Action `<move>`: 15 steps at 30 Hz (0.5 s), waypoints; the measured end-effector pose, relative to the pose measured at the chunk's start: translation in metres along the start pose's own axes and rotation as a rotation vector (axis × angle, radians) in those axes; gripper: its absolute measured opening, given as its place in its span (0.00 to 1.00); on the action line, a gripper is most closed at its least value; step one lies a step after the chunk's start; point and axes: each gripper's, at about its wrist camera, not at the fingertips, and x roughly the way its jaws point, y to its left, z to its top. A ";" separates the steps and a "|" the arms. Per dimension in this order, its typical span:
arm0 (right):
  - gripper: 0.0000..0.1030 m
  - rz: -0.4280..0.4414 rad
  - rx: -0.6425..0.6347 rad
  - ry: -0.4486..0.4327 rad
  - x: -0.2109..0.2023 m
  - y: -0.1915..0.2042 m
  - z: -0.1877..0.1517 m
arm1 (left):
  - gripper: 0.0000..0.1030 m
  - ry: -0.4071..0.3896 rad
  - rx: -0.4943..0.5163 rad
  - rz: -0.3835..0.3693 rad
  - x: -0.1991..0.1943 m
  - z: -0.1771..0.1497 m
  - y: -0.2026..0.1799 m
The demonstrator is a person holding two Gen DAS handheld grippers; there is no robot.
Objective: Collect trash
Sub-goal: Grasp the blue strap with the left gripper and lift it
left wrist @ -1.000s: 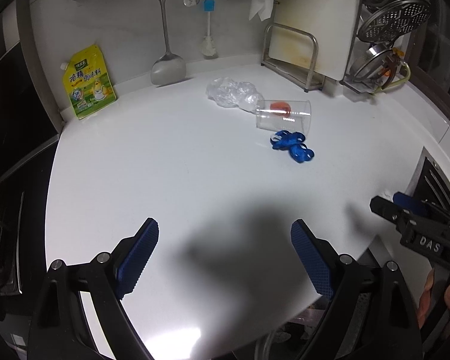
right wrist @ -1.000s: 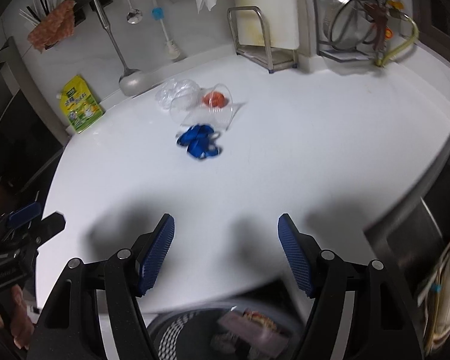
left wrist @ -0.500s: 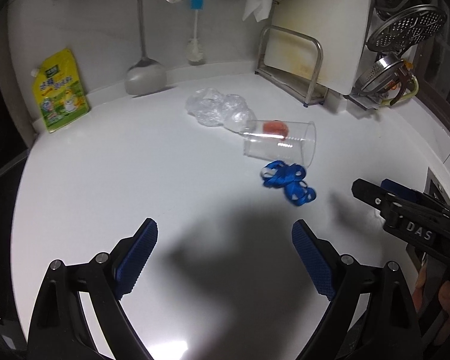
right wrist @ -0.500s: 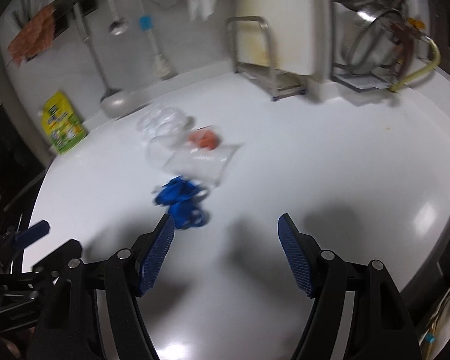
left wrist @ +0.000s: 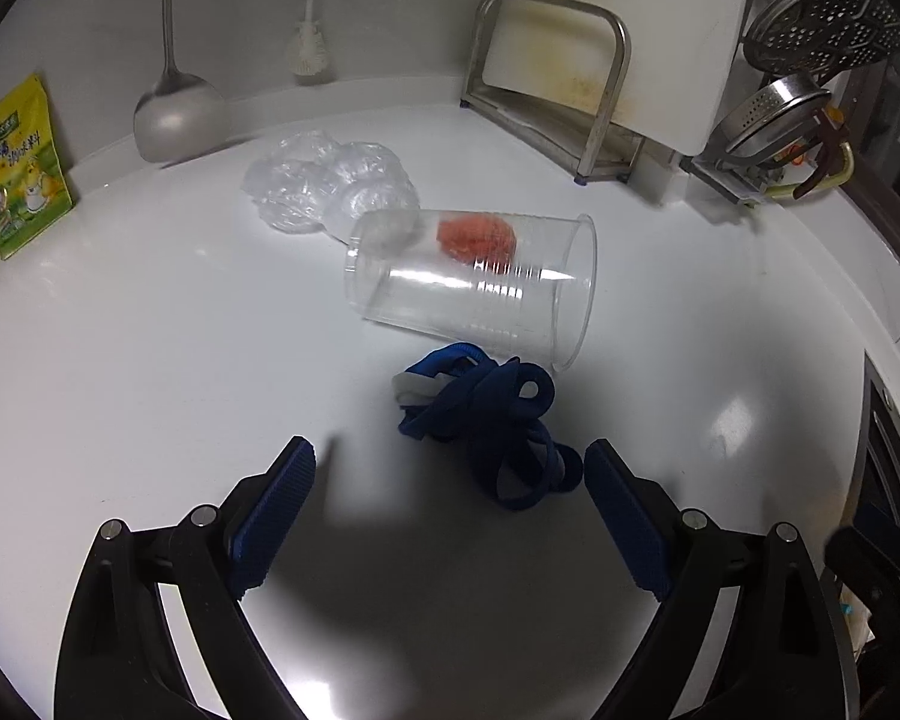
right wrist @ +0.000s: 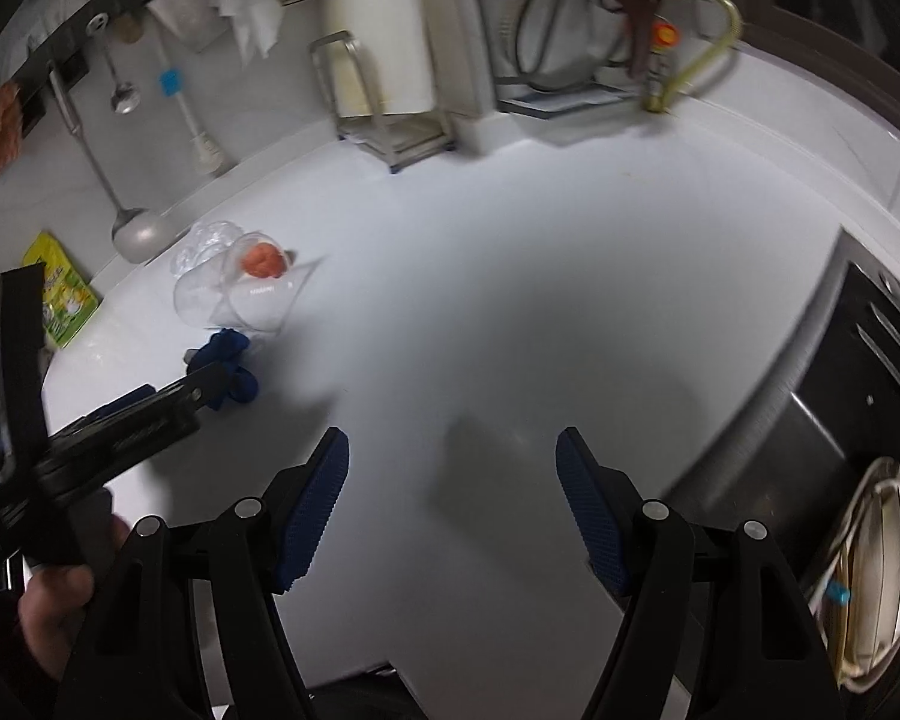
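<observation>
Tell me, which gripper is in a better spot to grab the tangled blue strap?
Left, probably. The left gripper is open with the blue strap right at its fingertips. The right gripper is open too, but faces bare countertop, the strap far off to its side.

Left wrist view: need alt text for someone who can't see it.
Open left gripper hovers over a white counter, its fingers flanking a tangled blue strap. Behind it lies a tipped clear plastic cup, something orange and crumpled clear plastic.
</observation>
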 end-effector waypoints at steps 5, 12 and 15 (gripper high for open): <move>0.67 -0.010 0.025 -0.002 -0.004 -0.003 -0.005 | 0.73 0.007 0.003 0.011 0.012 0.003 -0.006; 0.67 0.043 0.018 -0.015 0.008 0.016 0.005 | 0.15 0.018 0.026 -0.017 0.009 0.003 0.002; 0.67 0.086 0.001 -0.018 0.017 0.030 0.013 | 0.10 0.027 0.015 -0.022 0.004 0.003 0.018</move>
